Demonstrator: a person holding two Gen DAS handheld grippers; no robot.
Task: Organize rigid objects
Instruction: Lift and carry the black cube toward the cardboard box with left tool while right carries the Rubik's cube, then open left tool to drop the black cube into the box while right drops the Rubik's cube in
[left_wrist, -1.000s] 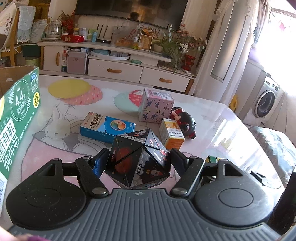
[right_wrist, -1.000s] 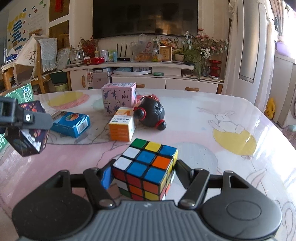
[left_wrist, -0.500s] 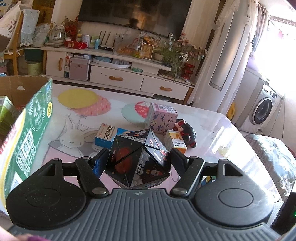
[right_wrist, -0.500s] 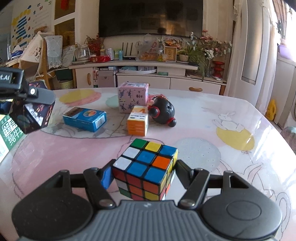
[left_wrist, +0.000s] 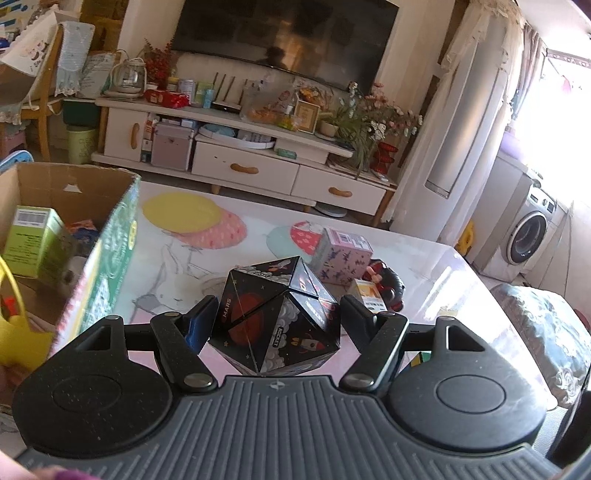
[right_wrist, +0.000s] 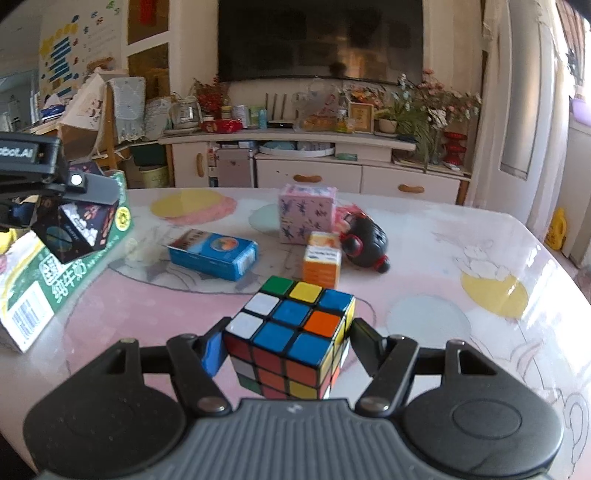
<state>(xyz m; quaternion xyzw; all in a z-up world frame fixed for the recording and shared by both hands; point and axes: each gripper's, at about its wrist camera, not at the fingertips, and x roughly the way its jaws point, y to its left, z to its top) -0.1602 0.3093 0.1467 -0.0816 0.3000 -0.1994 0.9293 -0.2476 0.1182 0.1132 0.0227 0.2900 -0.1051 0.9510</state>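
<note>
My left gripper (left_wrist: 273, 314) is shut on a black space-print puzzle cube (left_wrist: 275, 317) and holds it in the air just right of the open green-sided cardboard box (left_wrist: 110, 236). The cube also shows in the right wrist view (right_wrist: 74, 229), against the box's side (right_wrist: 55, 284). My right gripper (right_wrist: 286, 343) is shut on a multicoloured Rubik's cube (right_wrist: 291, 332), held a little above the pink tablecloth.
On the table lie a blue carton (right_wrist: 212, 253), a pink patterned box (right_wrist: 306, 212), a small orange box (right_wrist: 321, 262) and a black-and-red toy (right_wrist: 365, 240). The cardboard box holds a green carton (left_wrist: 31, 240) and a yellow item (left_wrist: 18, 339). A TV cabinet stands behind.
My left gripper has lifted the space cube and carried it left, to the box's open top. My right gripper has risen slightly with the Rubik's cube.
</note>
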